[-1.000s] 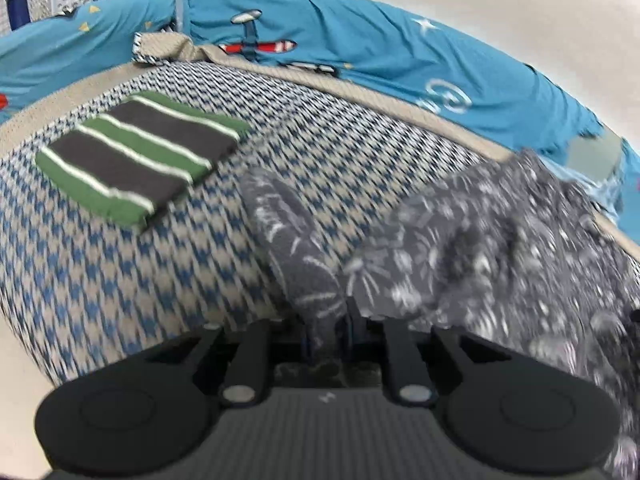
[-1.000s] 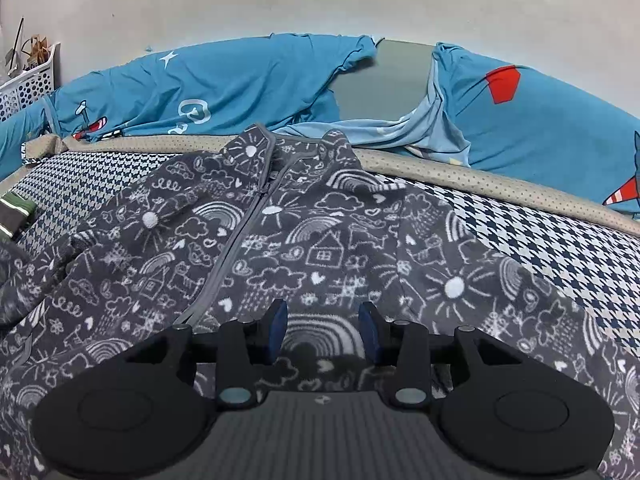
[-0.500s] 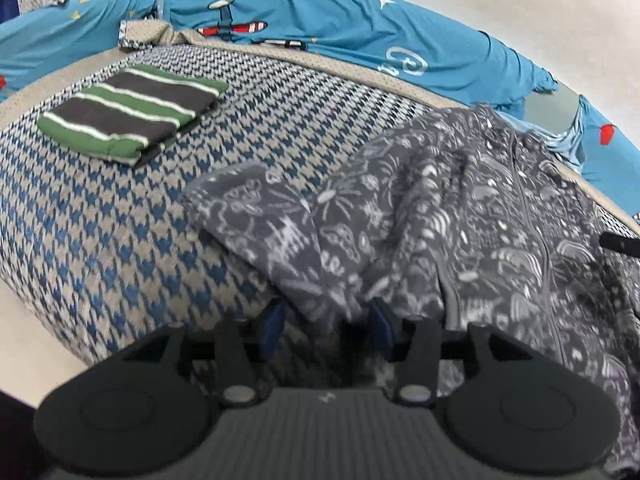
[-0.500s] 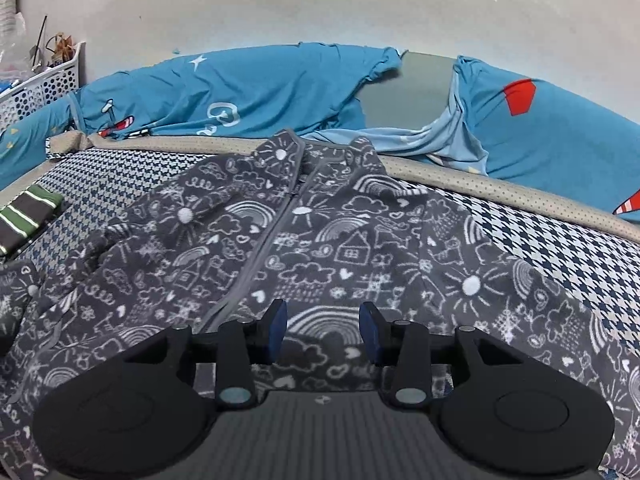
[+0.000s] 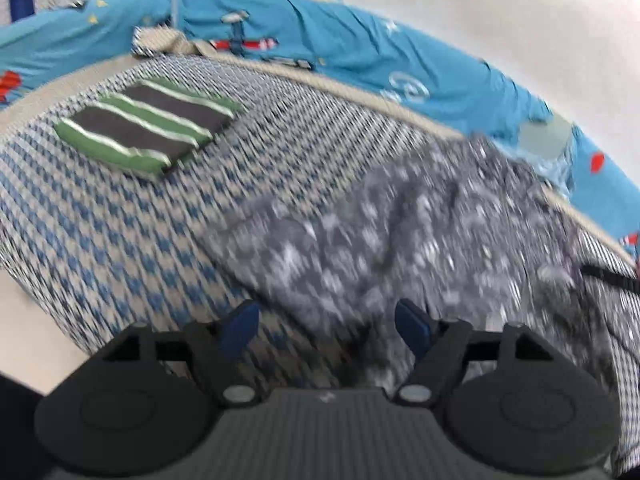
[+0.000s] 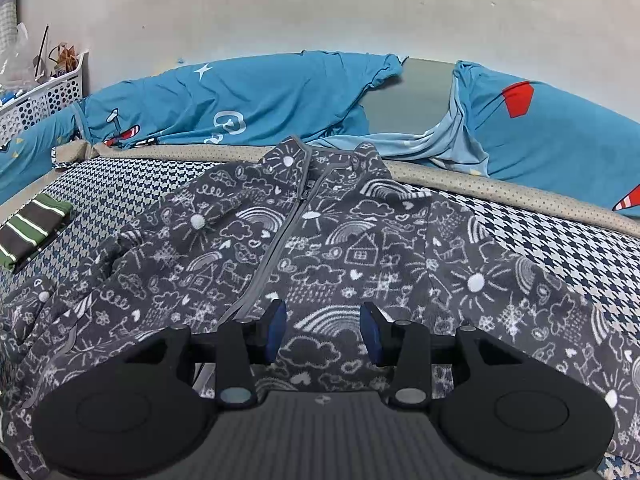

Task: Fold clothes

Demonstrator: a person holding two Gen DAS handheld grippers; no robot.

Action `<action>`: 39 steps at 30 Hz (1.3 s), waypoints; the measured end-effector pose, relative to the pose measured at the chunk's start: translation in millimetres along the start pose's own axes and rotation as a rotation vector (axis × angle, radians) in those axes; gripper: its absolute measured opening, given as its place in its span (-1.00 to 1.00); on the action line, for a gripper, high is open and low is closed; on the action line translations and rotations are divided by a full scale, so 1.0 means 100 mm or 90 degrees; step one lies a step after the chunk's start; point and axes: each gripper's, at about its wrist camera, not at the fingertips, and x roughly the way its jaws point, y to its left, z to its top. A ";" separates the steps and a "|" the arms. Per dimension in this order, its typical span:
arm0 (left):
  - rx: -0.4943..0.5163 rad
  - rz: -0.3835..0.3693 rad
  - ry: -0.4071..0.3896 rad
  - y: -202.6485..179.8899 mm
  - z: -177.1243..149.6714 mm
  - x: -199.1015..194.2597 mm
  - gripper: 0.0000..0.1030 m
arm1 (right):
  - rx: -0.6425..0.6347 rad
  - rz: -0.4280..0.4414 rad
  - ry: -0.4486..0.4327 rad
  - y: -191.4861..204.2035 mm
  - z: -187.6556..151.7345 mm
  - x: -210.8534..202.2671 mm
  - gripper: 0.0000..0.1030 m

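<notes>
A dark grey zip-up jacket [image 6: 320, 248] with white doodle print lies spread face up on the bed, collar toward the wall. My right gripper [image 6: 322, 330] hovers over its lower hem, jaws apart, with no fabric pinched between the pads. In the left wrist view the jacket [image 5: 400, 240] is blurred, and its left sleeve lies loose on the cover. My left gripper [image 5: 326, 322] sits just above that sleeve end with its jaws opening; the cloth lies under them and the pads do not press on it.
A folded green, black and white striped garment [image 5: 148, 128] [image 6: 32, 232] rests on the houndstooth bed cover [image 5: 100, 240] to the left. Crumpled blue bedding [image 6: 260, 96] runs along the wall. A white perforated basket [image 6: 44, 96] stands at the far left. The bed's edge drops off at the left.
My left gripper was shut on the jacket's sleeve, then opened and let it drop onto the cover while drawing back. The right gripper stayed in place over the hem.
</notes>
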 end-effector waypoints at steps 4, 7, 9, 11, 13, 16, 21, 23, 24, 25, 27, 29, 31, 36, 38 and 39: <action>-0.001 0.029 -0.016 0.06 0.29 0.15 0.58 | -0.002 0.001 0.003 0.01 0.00 0.01 -0.23; -0.003 0.041 -0.007 0.14 0.45 0.34 0.64 | -0.006 0.001 0.007 0.02 0.00 0.04 -0.23; -0.009 0.059 -0.002 0.20 0.53 0.46 0.78 | -0.010 0.001 0.011 0.04 0.00 0.05 -0.23; -0.012 0.068 0.005 0.26 0.58 0.56 0.84 | -0.013 0.000 0.013 0.05 -0.01 0.06 -0.23; -0.018 0.076 0.015 0.30 0.62 0.65 0.89 | -0.015 0.000 0.016 0.05 -0.01 0.08 -0.23; -0.026 0.077 0.049 0.35 0.60 0.80 0.91 | -0.017 0.001 0.021 0.06 -0.01 0.11 -0.23; -0.031 0.071 0.082 0.38 0.52 0.96 0.71 | -0.026 0.000 0.028 0.10 -0.02 0.14 -0.23; -0.016 0.080 0.081 0.36 0.50 0.98 0.57 | -0.029 0.000 0.029 0.12 -0.02 0.15 -0.23; -0.006 0.075 0.079 0.34 0.49 0.97 0.35 | -0.031 -0.001 0.030 0.12 -0.02 0.16 -0.23; 0.003 0.071 0.077 0.32 0.48 0.97 0.25 | -0.032 -0.001 0.030 0.13 -0.02 0.16 -0.23; 0.013 0.048 0.077 0.29 0.46 0.96 -0.27 | -0.032 -0.002 0.030 0.13 -0.02 0.17 -0.23; 0.013 0.031 0.071 0.27 0.44 0.94 -0.64 | -0.032 -0.003 0.031 0.14 -0.02 0.18 -0.23; 0.019 0.031 0.055 0.25 0.44 0.89 -0.72 | -0.033 -0.004 0.031 0.14 -0.02 0.18 -0.23; 0.043 0.070 -0.029 0.21 0.55 0.71 -0.73 | -0.036 -0.003 0.030 0.17 -0.02 0.19 -0.23; 0.054 0.099 -0.062 0.18 0.66 0.65 -0.74 | -0.035 -0.003 0.031 0.18 -0.02 0.20 -0.23; 0.063 0.110 -0.079 0.17 0.72 0.62 -0.74 | -0.034 -0.003 0.031 0.18 -0.01 0.20 -0.23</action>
